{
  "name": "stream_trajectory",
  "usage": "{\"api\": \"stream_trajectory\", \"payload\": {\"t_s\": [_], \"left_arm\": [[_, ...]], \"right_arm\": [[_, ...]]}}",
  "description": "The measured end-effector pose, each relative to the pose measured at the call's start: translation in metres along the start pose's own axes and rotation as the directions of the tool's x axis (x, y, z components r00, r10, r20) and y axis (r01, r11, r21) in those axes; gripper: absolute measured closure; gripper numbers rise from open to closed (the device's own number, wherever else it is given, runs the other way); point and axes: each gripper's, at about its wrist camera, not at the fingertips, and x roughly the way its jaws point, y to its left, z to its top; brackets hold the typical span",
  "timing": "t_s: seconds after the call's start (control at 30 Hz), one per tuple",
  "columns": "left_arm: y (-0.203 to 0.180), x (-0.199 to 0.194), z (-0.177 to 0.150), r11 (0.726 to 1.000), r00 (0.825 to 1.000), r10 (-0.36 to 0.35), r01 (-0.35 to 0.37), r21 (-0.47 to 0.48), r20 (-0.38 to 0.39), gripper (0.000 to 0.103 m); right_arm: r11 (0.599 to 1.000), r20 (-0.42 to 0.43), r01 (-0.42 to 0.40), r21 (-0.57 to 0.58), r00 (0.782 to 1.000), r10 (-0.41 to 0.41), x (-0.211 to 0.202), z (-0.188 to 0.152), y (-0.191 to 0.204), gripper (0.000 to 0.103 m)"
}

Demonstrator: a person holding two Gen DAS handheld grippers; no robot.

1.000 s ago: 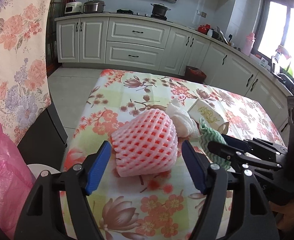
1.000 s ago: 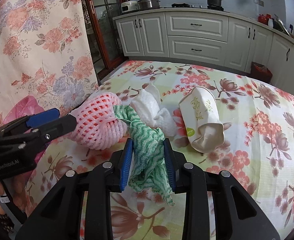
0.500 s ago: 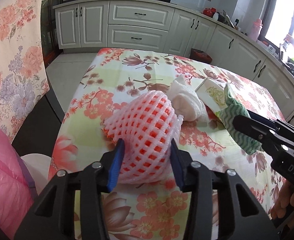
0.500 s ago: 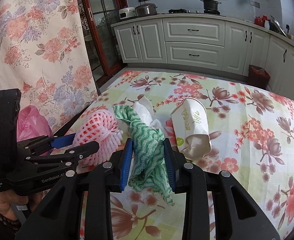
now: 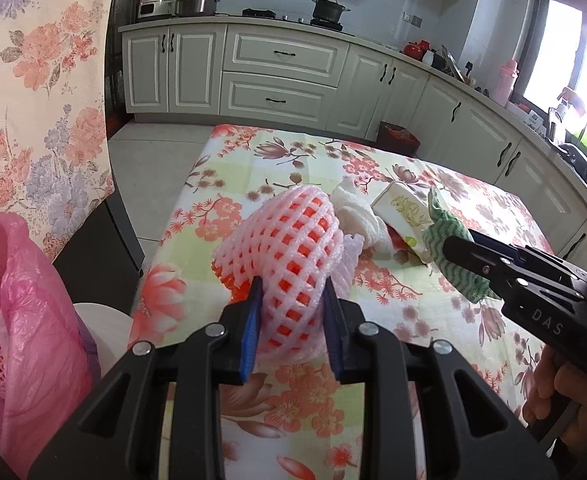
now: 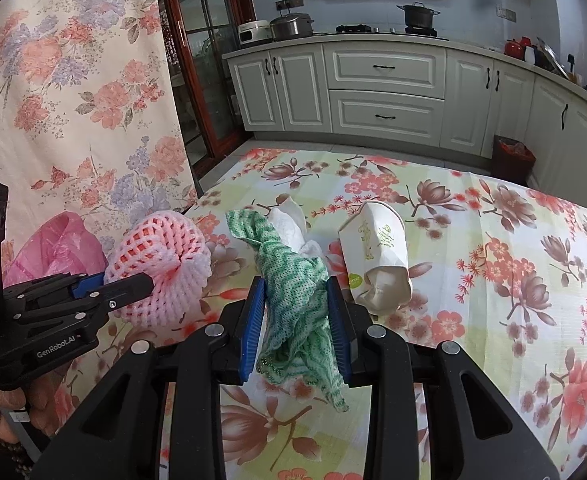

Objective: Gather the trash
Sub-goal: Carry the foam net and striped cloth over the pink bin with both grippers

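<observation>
The pink foam fruit net (image 5: 289, 256), raised off the flowered table (image 5: 489, 216), is judged light, springy and easily crushed; it is squeezed at its near end by the left gripper (image 5: 291, 322), whose jaws are closing on it. The green cloth (image 6: 293, 292), limp and light, is clamped mid-bunch by the right gripper (image 6: 295, 326). A pink bag (image 5: 25, 312) hangs left.

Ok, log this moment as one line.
left gripper: closing on pink foam fruit net | right gripper: shut on green-and-white cloth | crushed paper cup, white tissue: on floral tablecloth
</observation>
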Motion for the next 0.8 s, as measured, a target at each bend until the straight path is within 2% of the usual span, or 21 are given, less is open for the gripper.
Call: {"api": "stream_trajectory", "payload": {"t_s": [0.33, 0.8], "left_arm": [[0.008, -0.051, -0.001, 1.0, 0.997, 0.029, -0.028, -0.013, 0.072, 0.076], [0.042, -0.112, 0.002, 0.993, 0.978, 0.108, -0.096, -0.073, 0.176, 0.076]], "right_arm": [[1.0, 0.038, -0.006, -0.022, 0.999, 0.007, -0.023, 0.005, 0.015, 0.073], [0.997, 0.093, -0.015, -0.07, 0.995, 0.022, -0.05, 0.019, 0.047, 0.073]]}}
